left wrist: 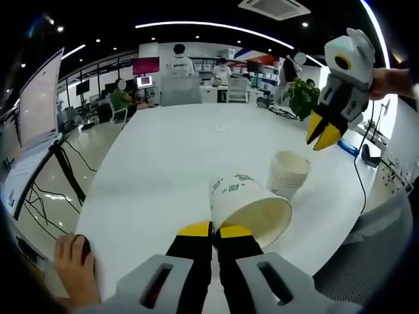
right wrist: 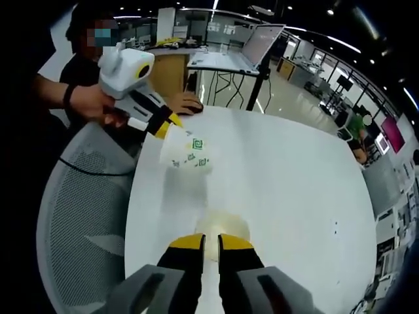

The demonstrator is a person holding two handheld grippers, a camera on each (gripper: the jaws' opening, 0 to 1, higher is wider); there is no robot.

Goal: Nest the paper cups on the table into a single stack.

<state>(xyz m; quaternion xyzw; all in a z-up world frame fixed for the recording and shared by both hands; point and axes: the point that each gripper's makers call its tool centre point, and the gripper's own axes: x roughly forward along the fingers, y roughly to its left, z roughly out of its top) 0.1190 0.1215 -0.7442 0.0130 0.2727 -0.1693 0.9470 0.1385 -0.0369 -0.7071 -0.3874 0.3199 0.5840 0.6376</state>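
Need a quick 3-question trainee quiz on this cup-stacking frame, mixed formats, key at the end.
1. True or false: the left gripper holds a paper cup by its rim.
2. The cup stack on the white table stands: A) upright B) on its side C) upside down.
3. Fill in: the right gripper hangs above the ____.

Key: 1 true; 2 A; 3 cup stack.

L gripper (left wrist: 215,230) pinches rim of a paper cup w/ green print (left wrist: 245,206), cup tilted, mouth toward camera, above white table (left wrist: 163,157). Cup stack (left wrist: 287,173) upright on table just right of held cup. R gripper (left wrist: 325,136) hovers above stack, yellow tips close together.
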